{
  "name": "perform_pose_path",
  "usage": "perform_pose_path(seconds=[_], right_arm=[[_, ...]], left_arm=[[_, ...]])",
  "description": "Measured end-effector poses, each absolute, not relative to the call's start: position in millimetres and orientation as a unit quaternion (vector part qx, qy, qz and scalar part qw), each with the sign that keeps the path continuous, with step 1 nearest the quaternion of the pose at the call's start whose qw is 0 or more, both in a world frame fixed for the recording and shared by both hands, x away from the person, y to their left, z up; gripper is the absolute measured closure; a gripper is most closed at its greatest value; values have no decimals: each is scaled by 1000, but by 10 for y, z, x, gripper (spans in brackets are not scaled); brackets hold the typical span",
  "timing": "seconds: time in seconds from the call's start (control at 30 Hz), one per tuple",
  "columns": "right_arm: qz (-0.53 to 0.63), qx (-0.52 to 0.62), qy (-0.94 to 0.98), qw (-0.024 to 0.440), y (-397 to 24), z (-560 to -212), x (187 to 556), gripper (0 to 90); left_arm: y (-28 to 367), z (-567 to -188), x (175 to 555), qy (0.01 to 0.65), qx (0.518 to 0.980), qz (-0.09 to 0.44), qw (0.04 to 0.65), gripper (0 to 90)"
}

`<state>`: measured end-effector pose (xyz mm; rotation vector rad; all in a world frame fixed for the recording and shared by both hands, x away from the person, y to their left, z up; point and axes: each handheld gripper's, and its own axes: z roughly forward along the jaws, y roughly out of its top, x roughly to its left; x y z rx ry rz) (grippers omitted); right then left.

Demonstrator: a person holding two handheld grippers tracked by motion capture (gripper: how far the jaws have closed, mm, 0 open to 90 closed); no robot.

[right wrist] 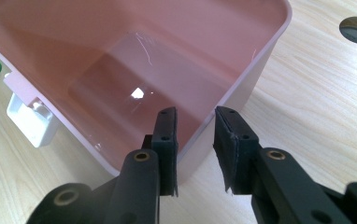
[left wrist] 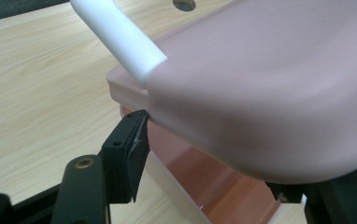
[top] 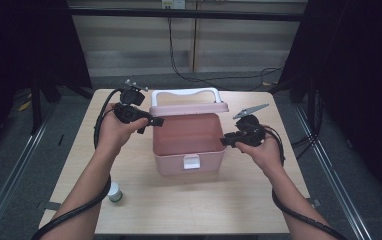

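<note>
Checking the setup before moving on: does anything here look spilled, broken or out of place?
Nothing spilled or broken. The pink box sits square with its lid tipped open. Only the small white bottle stands apart near the table's front edge.

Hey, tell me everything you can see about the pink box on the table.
The box is pale pink, glossy plastic, standing upright mid-table with its hinged lid raised at the back. The lid carries a white handle; a white latch sits on the front wall. Inside looks empty. The left claw grips the lid's edge; the right claw straddles the box's right wall, jaws either side.
</note>
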<state>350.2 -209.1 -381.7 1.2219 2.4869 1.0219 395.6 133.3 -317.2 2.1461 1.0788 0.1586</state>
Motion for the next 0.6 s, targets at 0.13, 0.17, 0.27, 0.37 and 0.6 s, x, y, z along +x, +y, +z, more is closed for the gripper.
perform_pose_path(seconds=[0.13, 0.17, 0.27, 0.37, 0.6], right_arm=[[343, 410, 839, 96, -2086, -3816, 3501, 697], [343, 411, 839, 96, -2085, -3816, 3501, 697], [344, 411, 839, 96, -2084, -3817, 3499, 697], [346, 412, 838, 94, -2086, -3817, 3502, 699], [347, 412, 837, 94, -2084, -3815, 3491, 706]], left_arm=[[1315, -3163, 3965, 419, 832, 66, 359, 392], [1315, -3158, 3969, 418, 832, 68, 358, 395], [1311, -3148, 3974, 417, 832, 75, 358, 414], [1324, -3139, 3980, 415, 833, 77, 357, 438], [1342, -3106, 4012, 418, 829, 79, 364, 479]])
